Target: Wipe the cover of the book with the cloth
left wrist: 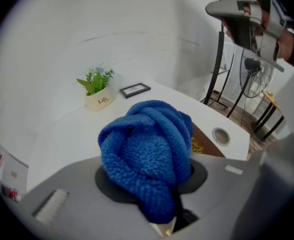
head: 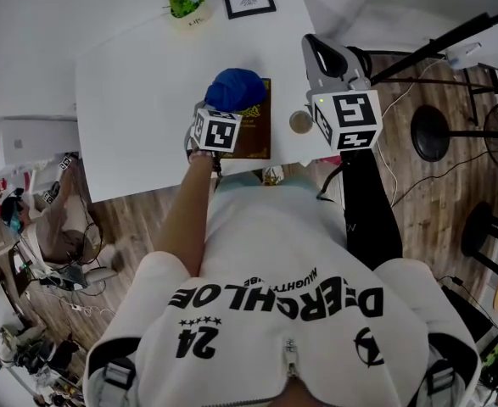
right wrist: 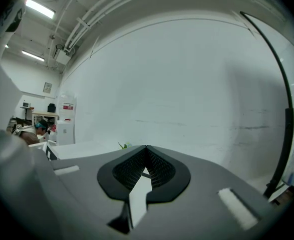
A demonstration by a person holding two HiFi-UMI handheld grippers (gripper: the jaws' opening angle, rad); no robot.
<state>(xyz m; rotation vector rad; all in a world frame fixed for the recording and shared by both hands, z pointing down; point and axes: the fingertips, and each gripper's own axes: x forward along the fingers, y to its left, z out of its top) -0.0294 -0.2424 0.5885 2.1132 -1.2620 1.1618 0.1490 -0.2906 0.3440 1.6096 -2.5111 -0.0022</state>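
Observation:
A bunched blue cloth (head: 236,89) (left wrist: 148,154) is clamped in my left gripper (head: 229,108) (left wrist: 154,184), which is shut on it. The cloth hangs over the far end of a dark brown book (head: 254,132) (left wrist: 207,146) that lies flat near the table's front edge. Most of the book is hidden under the cloth and gripper. My right gripper (head: 327,58) (right wrist: 145,156) is raised at the table's right edge, right of the book, jaws shut with nothing between them, pointing at the wall.
The white table (head: 138,100) carries a small potted plant (head: 188,2) (left wrist: 97,90) and a black picture frame (head: 249,2) (left wrist: 135,89) at the back. A round cable hole (head: 300,122) (left wrist: 220,135) lies right of the book. Stands, a fan and stools crowd the floor at right.

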